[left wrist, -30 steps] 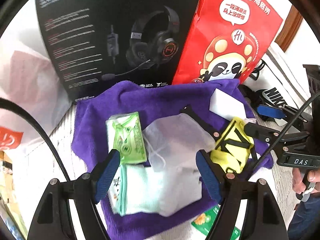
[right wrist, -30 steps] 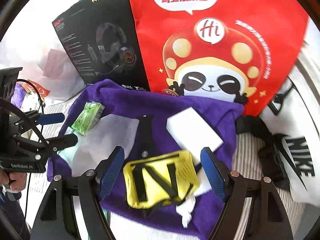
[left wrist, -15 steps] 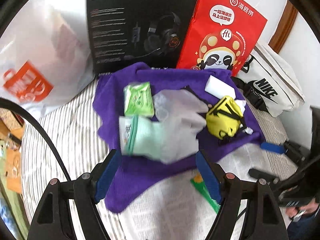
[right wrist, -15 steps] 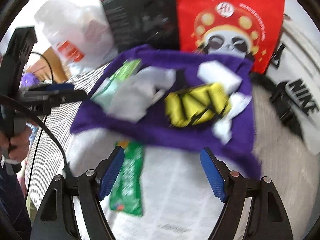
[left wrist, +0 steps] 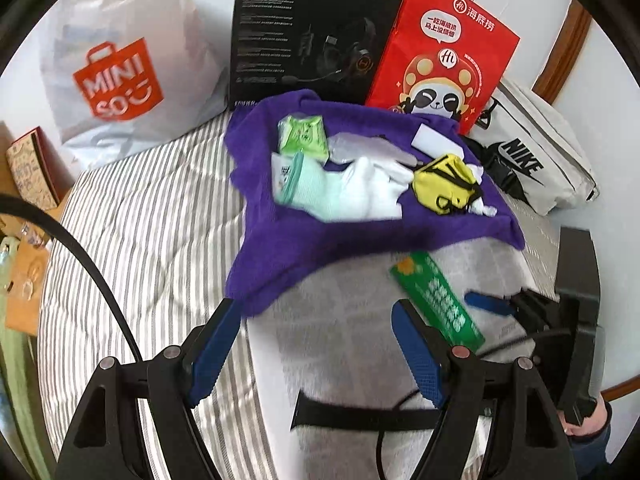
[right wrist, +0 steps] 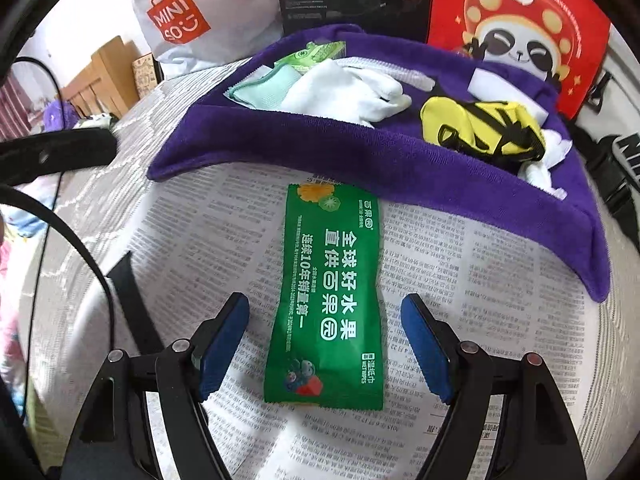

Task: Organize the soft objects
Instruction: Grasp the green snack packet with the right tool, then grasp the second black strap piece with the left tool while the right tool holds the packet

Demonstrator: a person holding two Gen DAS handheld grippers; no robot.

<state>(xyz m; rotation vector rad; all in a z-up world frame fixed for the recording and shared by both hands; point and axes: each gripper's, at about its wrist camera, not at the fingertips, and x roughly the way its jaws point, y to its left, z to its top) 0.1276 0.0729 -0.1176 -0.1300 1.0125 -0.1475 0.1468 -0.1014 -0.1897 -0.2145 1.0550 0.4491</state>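
A purple towel [left wrist: 320,240] [right wrist: 400,160] lies on the bed. On it lie a mint and white sock [left wrist: 340,192] [right wrist: 332,92], a light green packet [left wrist: 304,136] [right wrist: 316,54], a yellow pouch with black straps [left wrist: 444,184] [right wrist: 480,128] and a white block [left wrist: 436,142]. A dark green wet-wipes packet [right wrist: 328,296] [left wrist: 436,300] lies on newspaper in front of the towel. My right gripper [right wrist: 324,344] is open, its fingers either side of the packet's near end. My left gripper [left wrist: 316,348] is open and empty, back from the towel.
At the back stand a white Miniso bag [left wrist: 120,76], a black headset box [left wrist: 312,40], a red panda paper bag [left wrist: 444,52] and a white Nike bag [left wrist: 536,160]. Newspaper [right wrist: 460,280] covers the striped bedding [left wrist: 140,240]. A black strap [left wrist: 360,412] lies near.
Both grippers have pulled back from the towel and its objects. The right one now looks down on the green wet-wipes packet. The items on the towel are slightly shifted.
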